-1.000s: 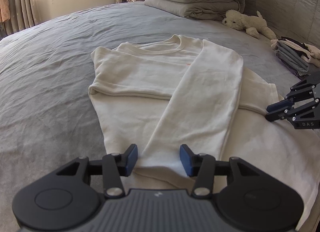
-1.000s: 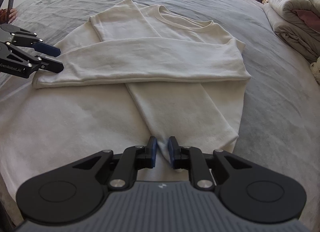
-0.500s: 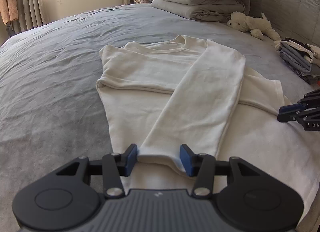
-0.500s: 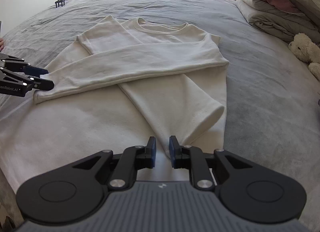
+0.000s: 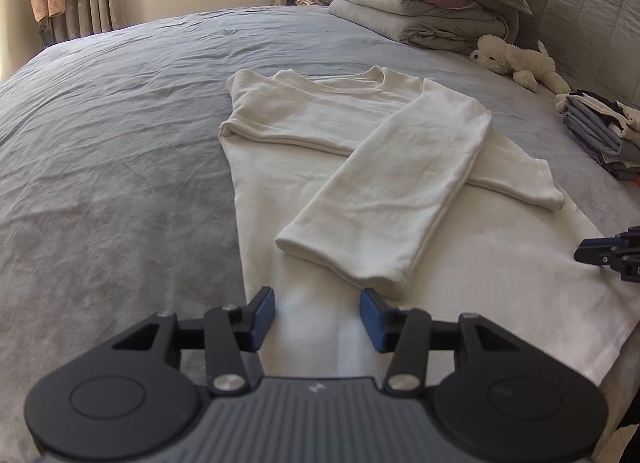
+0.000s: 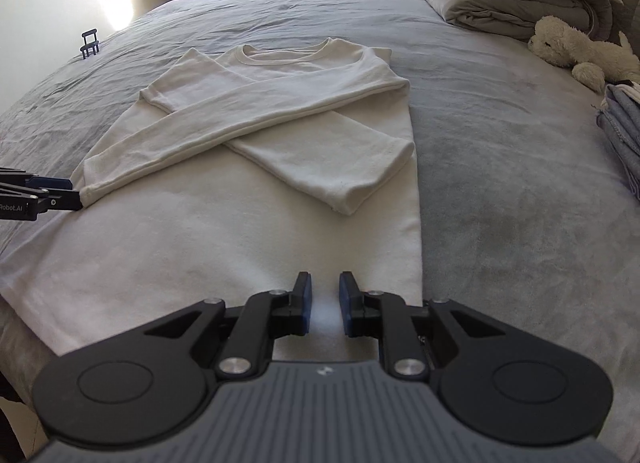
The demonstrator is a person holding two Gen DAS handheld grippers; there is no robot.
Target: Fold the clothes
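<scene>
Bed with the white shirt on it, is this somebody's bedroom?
Most likely a bedroom. The shirt lies on a big grey bed, folded blankets are stacked at its head, and a plush toy lies nearby.

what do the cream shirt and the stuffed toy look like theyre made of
Cream shirt: seemingly a soft matte knit, perhaps cotton, given the ribbed collar and limp folds. Stuffed toy: looks like fluffy cream plush with a nubbly, curly pile; the fibre can't be told.

Both hand-held grippers have drawn back from the sleeves (image 5: 384,199)
</scene>
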